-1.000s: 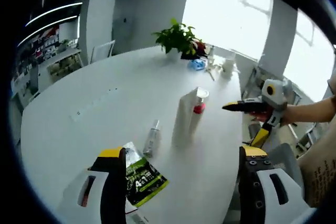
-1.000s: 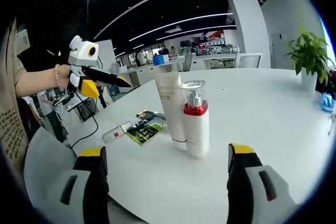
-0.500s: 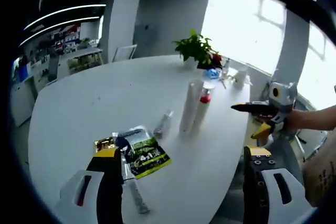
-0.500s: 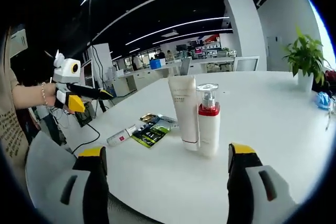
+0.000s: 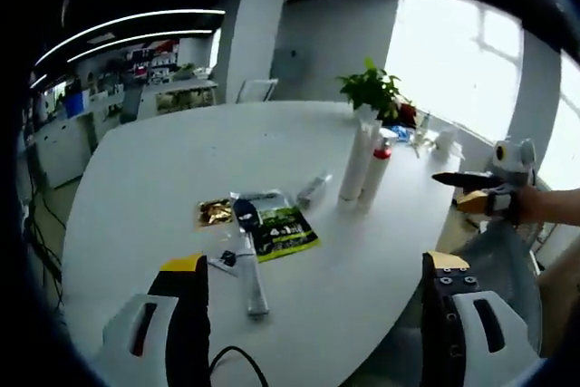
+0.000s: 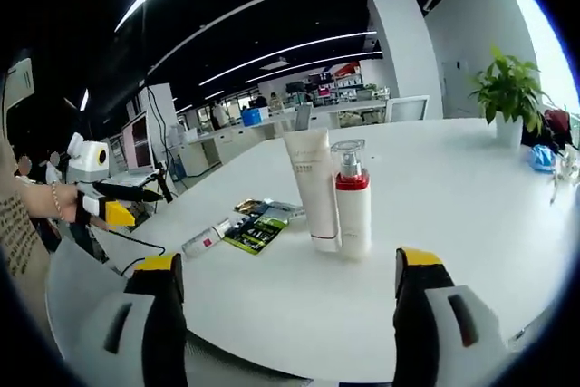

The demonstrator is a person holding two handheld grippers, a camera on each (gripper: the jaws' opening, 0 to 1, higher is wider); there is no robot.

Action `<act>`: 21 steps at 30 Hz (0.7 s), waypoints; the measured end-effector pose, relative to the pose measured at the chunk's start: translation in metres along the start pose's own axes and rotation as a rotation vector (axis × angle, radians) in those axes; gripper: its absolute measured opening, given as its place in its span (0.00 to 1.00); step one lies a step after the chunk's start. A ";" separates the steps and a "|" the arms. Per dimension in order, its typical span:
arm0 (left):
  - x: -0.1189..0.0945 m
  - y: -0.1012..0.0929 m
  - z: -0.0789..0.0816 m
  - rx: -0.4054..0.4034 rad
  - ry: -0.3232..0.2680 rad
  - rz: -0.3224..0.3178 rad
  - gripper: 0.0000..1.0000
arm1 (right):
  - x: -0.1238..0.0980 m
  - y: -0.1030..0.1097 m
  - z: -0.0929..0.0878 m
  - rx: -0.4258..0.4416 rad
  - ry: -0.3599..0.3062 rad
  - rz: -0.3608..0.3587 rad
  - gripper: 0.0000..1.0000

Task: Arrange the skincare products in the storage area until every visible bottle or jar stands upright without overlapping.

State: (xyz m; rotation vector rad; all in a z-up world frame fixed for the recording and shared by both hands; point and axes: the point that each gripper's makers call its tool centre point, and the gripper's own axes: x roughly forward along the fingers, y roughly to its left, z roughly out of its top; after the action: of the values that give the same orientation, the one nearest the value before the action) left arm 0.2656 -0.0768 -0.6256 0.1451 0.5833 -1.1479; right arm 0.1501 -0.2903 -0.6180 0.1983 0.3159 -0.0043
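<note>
Upright and touching on the white counter [image 6: 471, 215]: a white tube [image 6: 313, 188] and a red-collared pump bottle [image 6: 352, 198]. Lying flat nearby: a small clear bottle [image 5: 314, 189], a green sachet [image 5: 283, 231], a gold sachet [image 5: 216, 213] and a slim tube [image 5: 255, 285]. Held off the counter edge, jaws apart and gripping nothing: left gripper [image 5: 313, 333] and right gripper [image 6: 290, 324]. Behind, a potted plant [image 6: 507, 97].

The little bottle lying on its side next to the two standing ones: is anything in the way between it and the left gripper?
The small bottle lies beyond the green sachet and a flat tube, which sit between it and the open left gripper. Coming from above would likely clear both.
</note>
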 end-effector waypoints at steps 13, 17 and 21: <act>-0.001 -0.001 -0.022 -0.010 0.049 0.001 0.95 | 0.000 0.010 -0.012 0.013 0.020 0.011 0.97; 0.004 0.000 -0.017 -0.002 0.049 -0.006 0.95 | -0.003 0.010 -0.013 0.015 0.019 0.006 0.97; 0.007 0.001 -0.013 0.007 0.064 0.001 0.94 | -0.007 0.005 -0.013 0.018 0.019 -0.001 0.97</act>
State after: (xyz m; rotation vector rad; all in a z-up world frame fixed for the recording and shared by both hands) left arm 0.2638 -0.0767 -0.6406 0.1888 0.6358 -1.1482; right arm 0.1390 -0.2825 -0.6272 0.2160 0.3354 -0.0063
